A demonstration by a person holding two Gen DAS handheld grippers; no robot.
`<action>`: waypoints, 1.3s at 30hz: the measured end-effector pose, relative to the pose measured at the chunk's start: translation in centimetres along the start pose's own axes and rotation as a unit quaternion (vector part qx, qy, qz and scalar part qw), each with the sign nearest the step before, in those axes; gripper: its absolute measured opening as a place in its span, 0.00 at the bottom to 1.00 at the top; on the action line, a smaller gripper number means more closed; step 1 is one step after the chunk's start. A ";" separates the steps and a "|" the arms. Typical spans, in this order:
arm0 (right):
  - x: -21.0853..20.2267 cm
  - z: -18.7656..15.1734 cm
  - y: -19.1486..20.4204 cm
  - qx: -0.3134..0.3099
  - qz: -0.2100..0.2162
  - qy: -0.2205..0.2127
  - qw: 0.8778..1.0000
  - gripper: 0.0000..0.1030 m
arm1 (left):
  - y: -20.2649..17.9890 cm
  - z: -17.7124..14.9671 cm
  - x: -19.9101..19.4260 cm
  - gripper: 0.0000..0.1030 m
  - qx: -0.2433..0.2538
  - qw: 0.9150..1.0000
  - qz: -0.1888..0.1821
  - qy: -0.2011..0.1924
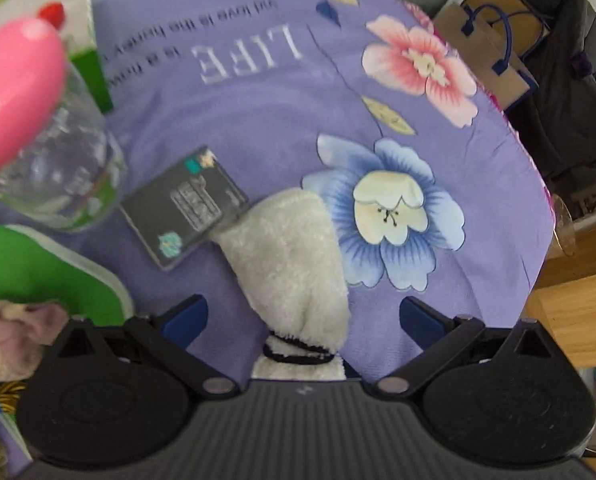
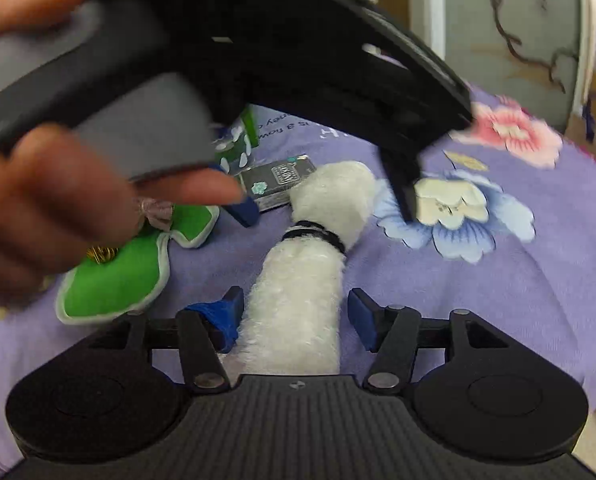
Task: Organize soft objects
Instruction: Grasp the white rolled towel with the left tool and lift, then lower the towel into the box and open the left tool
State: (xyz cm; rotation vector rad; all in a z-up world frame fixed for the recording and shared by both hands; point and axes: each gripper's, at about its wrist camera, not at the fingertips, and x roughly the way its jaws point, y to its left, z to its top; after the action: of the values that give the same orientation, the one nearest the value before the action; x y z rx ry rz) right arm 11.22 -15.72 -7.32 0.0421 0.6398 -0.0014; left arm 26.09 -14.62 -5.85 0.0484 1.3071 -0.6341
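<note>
Cloth of lilac with printed flowers (image 1: 449, 128) covers the surface, and on it lies a white fluffy rolled towel bound round its middle by a black hair tie (image 2: 303, 264). The right gripper (image 2: 296, 318) reaches over the roll's near end; its blue-padded fingers (image 2: 361, 318) stand apart on either side, the left pad close against the fluff, the right one clear of it. The left gripper (image 1: 303, 316) hangs above the roll's far half with its fingers (image 1: 417, 314) spread wide and nothing pressed between them. A dark grey printed card (image 1: 184, 208) lies just beside the towel's far end. Near it sit a green felt pad with pale edging (image 2: 114, 276) and a clear glass jar with a pink dotted lid (image 1: 58, 168). A hand (image 2: 54, 216) holds the left gripper's handle.
</note>
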 end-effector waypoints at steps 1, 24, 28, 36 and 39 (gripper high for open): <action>0.2 -0.2 0.5 -0.024 -0.008 -0.003 1.000 0.44 | 0.3 -0.1 0.4 0.83 -0.006 1.000 -0.008 0.010; 3.3 22.7 5.9 -0.229 0.183 -0.101 0.951 0.10 | 11.7 10.8 -21.5 0.23 -0.064 0.967 0.048 -0.242; 9.3 24.6 8.0 -0.217 0.213 -0.058 0.951 0.15 | 18.5 14.0 -19.5 0.44 -0.116 0.965 0.081 -0.219; 12.9 25.6 6.9 -0.176 0.178 -0.042 0.967 0.20 | 25.2 14.4 -17.0 0.63 -0.182 0.952 0.138 -0.206; 11.4 25.9 6.5 -0.167 0.174 -0.052 0.969 0.21 | 24.5 13.5 -17.7 0.63 -0.179 0.950 0.138 -0.214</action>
State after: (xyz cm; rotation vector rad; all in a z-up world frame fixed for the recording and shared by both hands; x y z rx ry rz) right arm 35.89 -10.16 6.92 -0.1711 0.5135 0.4403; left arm 47.09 7.82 6.38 -0.1918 0.9518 -0.1452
